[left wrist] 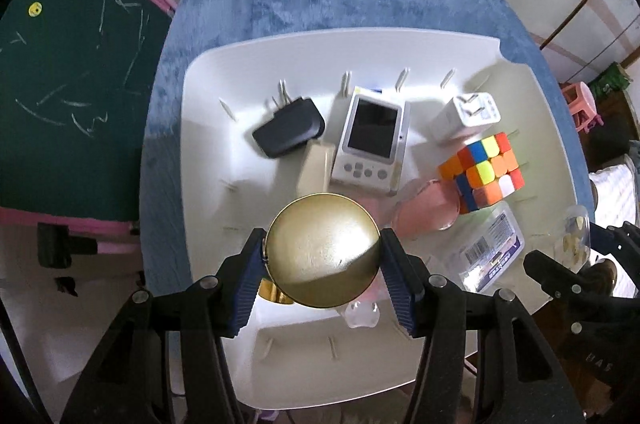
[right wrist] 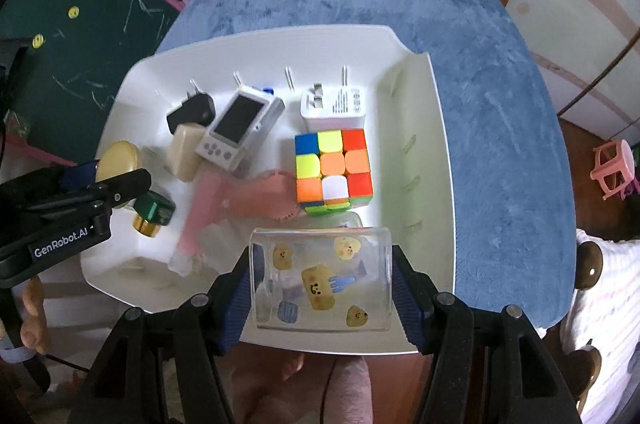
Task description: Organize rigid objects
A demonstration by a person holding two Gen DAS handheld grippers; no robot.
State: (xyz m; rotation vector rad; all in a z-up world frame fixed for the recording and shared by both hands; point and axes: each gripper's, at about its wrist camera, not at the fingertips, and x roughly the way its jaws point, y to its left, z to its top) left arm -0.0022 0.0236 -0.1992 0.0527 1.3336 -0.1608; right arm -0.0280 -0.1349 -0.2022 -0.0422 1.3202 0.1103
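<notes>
Left hand-held gripper (left wrist: pixel 322 264) clamps a round gold tin (left wrist: pixel 322 250); right hand-held gripper (right wrist: pixel 320 288) clamps a clear cartoon-print cup (right wrist: pixel 320 278), both over white tray's (right wrist: pixel 416 144) near edge. Cube (right wrist: pixel 334 170), chargers & handheld console (right wrist: pixel 240 130) w/ screen lie farther in.

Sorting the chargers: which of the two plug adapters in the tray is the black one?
The black adapter at the tray's far left, beside the handheld console; the white adapter sits right of it.
</notes>
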